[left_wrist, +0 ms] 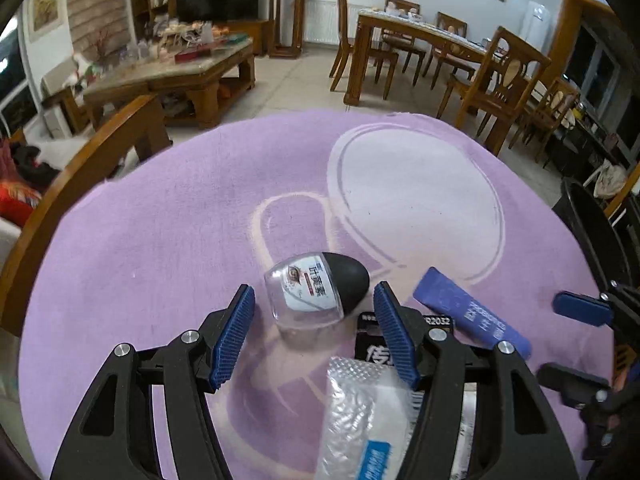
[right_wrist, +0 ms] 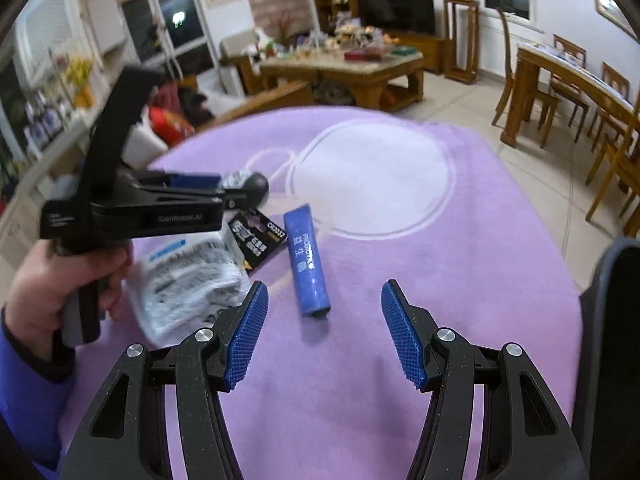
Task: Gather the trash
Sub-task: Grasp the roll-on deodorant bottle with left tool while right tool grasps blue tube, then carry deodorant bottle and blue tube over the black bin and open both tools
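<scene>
Left gripper (left_wrist: 314,334) gaping, empty, closing in on clear bottle (left_wrist: 316,290): centring pads, avoiding battery card (right_wrist: 258,236). Right gripper (right_wrist: 324,330) gaping, empty, lining up over blue tube (right_wrist: 306,260).

Both views are evenly lit by soft indoor light from above, with dark windows (right_wrist: 168,20) behind. Shadows on the purple cloth (left_wrist: 160,240) are faint and short, lying close under the blue tube (right_wrist: 306,260) ahead of the right jaws. Fisheye bending curves the room and darkens the corners. In the right wrist view the left gripper (right_wrist: 224,196) and left hand (right_wrist: 68,280) are motion-blurred; the clear bottle (left_wrist: 316,288) just beyond the left jaws carries small glints.
</scene>
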Motion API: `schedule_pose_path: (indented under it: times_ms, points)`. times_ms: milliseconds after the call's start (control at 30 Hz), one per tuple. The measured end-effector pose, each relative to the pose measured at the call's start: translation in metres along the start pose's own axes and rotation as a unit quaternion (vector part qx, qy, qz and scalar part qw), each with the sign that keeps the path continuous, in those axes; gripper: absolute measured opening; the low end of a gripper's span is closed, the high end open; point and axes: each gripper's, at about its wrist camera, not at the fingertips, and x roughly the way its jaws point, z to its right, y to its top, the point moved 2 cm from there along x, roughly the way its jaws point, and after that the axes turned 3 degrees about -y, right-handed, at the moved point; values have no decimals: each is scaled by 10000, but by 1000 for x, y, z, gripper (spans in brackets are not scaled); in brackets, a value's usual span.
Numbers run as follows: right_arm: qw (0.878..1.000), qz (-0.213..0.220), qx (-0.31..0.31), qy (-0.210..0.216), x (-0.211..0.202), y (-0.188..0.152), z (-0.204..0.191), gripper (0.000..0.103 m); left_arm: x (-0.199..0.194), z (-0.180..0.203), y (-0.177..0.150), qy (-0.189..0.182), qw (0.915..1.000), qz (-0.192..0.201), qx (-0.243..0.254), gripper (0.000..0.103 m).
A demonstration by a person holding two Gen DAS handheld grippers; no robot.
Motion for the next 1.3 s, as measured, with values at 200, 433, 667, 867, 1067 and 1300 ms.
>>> schedule_pose_path:
  times_ms: [200,433,667,867,1067,1300]
  points:
    - [9989,-210,-222,-342,37,13,-14,57,0,-4,-14,84,9997,83,218,54]
    - [9982,-129,-475,-354,43,13,-19,21,-8,-14,-16,-37,9996,267,36,54]
    - [9998,-13,-199,3,35,13,-11,14,-33,-24,-10,-213,9963,796,-233,53]
    - [9960,761,264,397,-26,9,13,14,-64,2,-6,-411,9909,1280,-58,53]
    - [9876,1341,670,472,-86,-3,51,14,-95,49,-9,-685,9844,1582,354,53]
    - [9769,1756,1162,359,-146,-37,113,14,-110,126,-11,-1102,9754,1649,966,53]
